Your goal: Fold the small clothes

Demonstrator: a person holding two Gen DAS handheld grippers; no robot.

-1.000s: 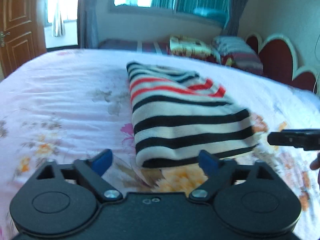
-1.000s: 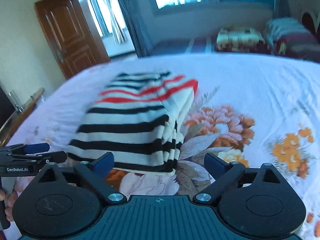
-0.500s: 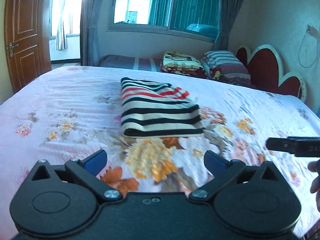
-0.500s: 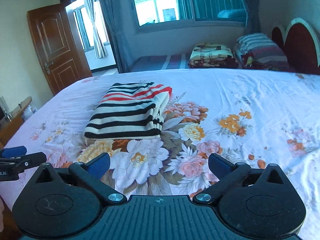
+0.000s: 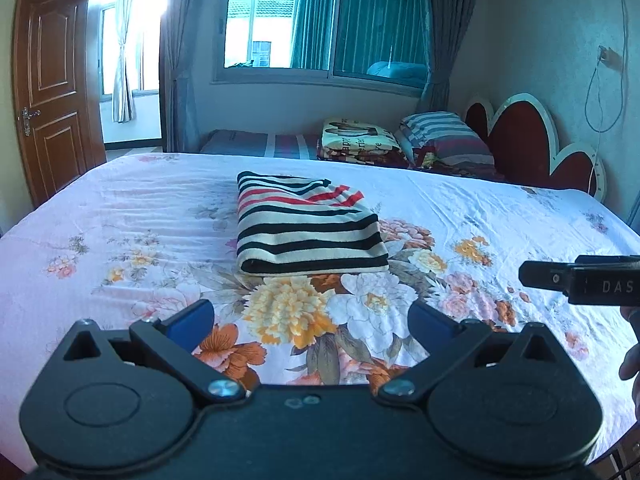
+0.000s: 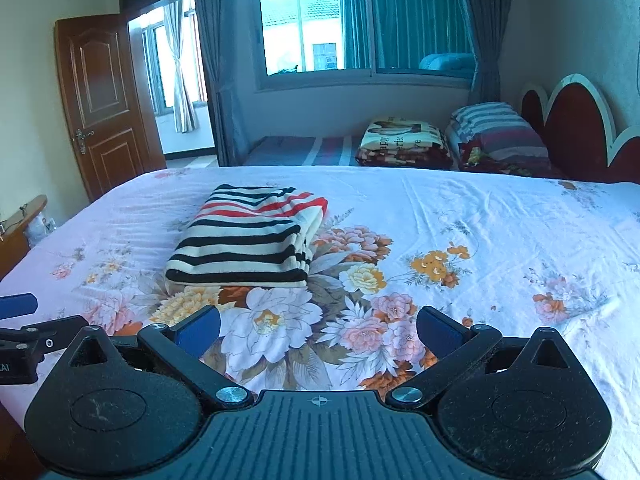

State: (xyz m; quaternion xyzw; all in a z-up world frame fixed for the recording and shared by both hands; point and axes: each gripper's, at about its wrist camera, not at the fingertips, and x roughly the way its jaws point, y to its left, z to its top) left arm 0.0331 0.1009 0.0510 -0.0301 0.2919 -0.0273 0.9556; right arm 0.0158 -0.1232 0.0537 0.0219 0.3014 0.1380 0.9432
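Observation:
A folded striped garment [image 5: 308,232], cream with black and red stripes, lies flat on the floral bed sheet [image 5: 120,232]. It also shows in the right wrist view [image 6: 248,240]. My left gripper [image 5: 310,320] is open and empty, held back from the garment's near edge. My right gripper [image 6: 318,330] is open and empty, also well short of the garment, which lies ahead and to its left. The right gripper's side shows at the right edge of the left wrist view [image 5: 580,280]. The left gripper shows at the left edge of the right wrist view [image 6: 24,336].
Folded blankets [image 5: 360,142] and a striped pillow [image 5: 444,136] lie beyond the bed's far edge, by a red headboard [image 5: 524,132]. A wooden door [image 5: 48,92] stands at the left. A window with curtains [image 5: 328,28] is behind.
Both grippers have pulled back from the garment toward the near edge of the bed. The garment stays folded and now looks smaller and farther away.

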